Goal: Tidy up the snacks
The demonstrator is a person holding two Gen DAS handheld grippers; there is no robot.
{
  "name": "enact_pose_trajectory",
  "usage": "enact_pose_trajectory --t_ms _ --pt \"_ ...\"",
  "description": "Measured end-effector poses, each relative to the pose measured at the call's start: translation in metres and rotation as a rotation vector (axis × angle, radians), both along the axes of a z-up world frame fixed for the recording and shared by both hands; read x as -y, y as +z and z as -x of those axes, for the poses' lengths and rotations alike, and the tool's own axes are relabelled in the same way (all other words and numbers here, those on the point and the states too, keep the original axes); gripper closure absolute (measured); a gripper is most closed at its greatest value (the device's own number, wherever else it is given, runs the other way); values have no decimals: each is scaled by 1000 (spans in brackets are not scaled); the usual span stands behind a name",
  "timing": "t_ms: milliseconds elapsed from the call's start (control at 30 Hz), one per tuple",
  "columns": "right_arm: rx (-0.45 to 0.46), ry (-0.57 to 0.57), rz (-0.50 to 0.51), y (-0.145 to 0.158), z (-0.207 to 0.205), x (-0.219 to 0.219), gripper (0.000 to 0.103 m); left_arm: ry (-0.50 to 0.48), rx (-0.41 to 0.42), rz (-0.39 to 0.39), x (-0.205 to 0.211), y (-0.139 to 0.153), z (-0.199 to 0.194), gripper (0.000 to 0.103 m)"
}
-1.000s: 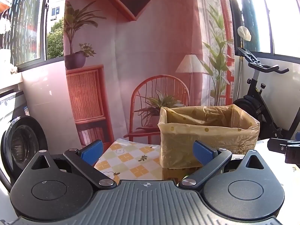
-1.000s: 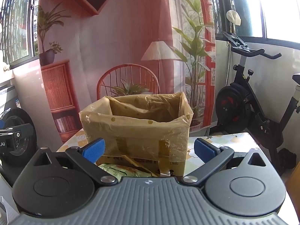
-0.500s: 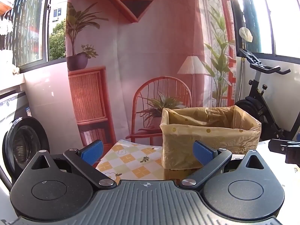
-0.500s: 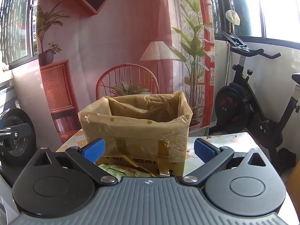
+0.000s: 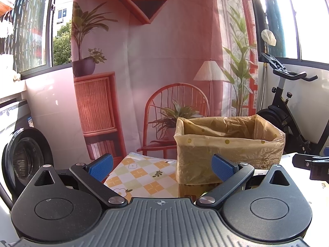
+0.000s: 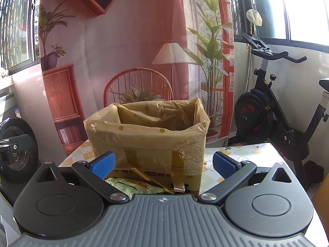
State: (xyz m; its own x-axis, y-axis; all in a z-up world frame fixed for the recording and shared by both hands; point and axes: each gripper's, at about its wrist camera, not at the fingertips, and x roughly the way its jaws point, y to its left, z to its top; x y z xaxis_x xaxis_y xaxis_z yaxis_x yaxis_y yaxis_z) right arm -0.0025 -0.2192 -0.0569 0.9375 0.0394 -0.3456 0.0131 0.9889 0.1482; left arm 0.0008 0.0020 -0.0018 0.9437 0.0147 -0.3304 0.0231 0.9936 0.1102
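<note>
Right gripper (image 6: 162,165) with blue-padded jaws spread wide, nothing between them. Ahead, near the counter's (image 6: 242,154) far edge, a cardboard box (image 6: 148,142) lined with a yellow dotted plastic bag, top open. A green snack packet (image 6: 133,187) lies just before the box, partly hidden by the gripper body. An exercise bike (image 6: 273,111) stands beyond the counter's right edge.

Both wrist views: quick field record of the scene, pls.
surface: table with checked floral cloth
container: box lined with a yellow plastic bag, open top, contents not visible
snack: green packet lying in front of the box, partly hidden
left gripper: open, empty
right gripper: open, empty, facing the box
background: exercise bike
</note>
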Motion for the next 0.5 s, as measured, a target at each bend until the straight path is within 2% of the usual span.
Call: enact_pose_trajectory --t_ms 500 --pt "-4 -5 1 -3 1 0 0 13 1 -7 1 -2 0 1"
